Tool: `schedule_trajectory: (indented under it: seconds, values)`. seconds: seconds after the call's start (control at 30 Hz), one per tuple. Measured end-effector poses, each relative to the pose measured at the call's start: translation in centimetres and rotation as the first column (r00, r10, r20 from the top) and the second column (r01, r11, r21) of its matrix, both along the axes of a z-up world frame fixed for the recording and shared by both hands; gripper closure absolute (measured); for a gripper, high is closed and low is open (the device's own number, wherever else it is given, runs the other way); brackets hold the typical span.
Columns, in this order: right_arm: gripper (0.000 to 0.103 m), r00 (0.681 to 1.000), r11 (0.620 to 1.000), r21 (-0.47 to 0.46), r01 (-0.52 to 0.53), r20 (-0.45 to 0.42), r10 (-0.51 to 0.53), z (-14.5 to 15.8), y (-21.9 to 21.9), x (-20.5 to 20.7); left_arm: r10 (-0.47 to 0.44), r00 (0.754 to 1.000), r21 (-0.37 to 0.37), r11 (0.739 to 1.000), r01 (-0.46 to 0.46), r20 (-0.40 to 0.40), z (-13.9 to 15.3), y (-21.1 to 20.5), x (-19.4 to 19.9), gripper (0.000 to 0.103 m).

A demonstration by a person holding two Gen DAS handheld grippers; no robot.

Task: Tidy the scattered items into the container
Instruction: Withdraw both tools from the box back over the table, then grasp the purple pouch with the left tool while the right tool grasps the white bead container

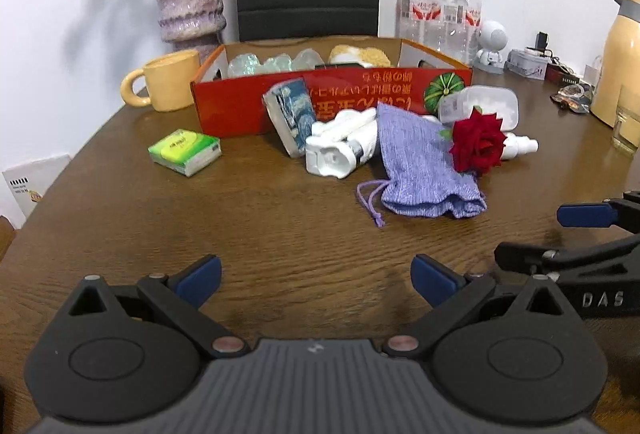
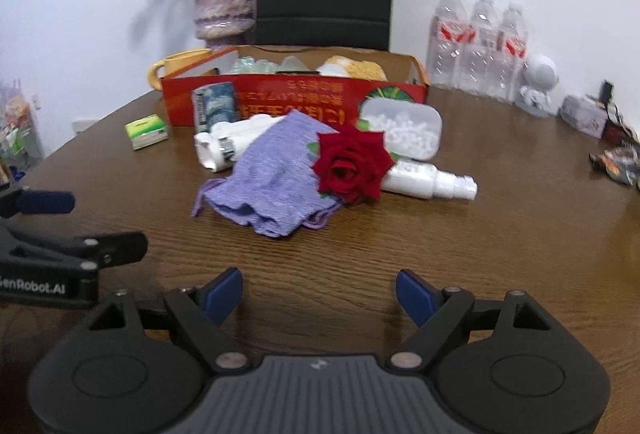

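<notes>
Ahead, one red box (image 1: 248, 106), three water bottles (image 1: 440, 10); both grippers' fingers (image 1: 200, 274) wide.

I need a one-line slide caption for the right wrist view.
Open right gripper faces a purple pouch, red rose and white bottle before the red box.

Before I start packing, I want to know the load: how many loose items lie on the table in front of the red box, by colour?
Green: 1, the tissue pack
Blue: 1, the painted-cover booklet
White: 3, the folded gadget, the spray bottle, the lidded case
Purple: 1, the drawstring pouch
Red: 1, the rose
Total: 7
</notes>
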State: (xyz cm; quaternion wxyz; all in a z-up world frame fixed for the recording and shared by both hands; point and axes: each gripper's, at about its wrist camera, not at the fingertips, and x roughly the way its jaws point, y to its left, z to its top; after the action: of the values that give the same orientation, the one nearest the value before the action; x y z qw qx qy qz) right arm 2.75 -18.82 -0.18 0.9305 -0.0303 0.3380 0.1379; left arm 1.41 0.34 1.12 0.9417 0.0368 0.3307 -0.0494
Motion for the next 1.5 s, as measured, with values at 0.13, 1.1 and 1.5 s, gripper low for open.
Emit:
schedule_trajectory:
  seconds: [0.13, 1.1, 1.5]
  values:
    - [0.019, 0.999, 0.999, 0.016, 0.033, 0.0, -0.033, -0.4, -0.5, 0.4, 0.011, 1.0, -0.004, 1.0, -0.011, 0.003, -0.4, 0.2, -0.2, 0.0]
    - [0.0, 0.999, 0.999, -0.014, 0.037, -0.01, -0.037, -0.9, -0.1, 1.0, -0.013, 1.0, -0.009, 1.0, 0.013, -0.019, -1.3, -0.3, 0.5, 0.0]
    - [0.0, 0.999, 0.999, -0.014, 0.042, -0.01, -0.043, -0.9, 0.0, 0.9, -0.009, 1.0, -0.01, 1.0, 0.008, -0.019, -1.3, -0.3, 0.4, 0.0]
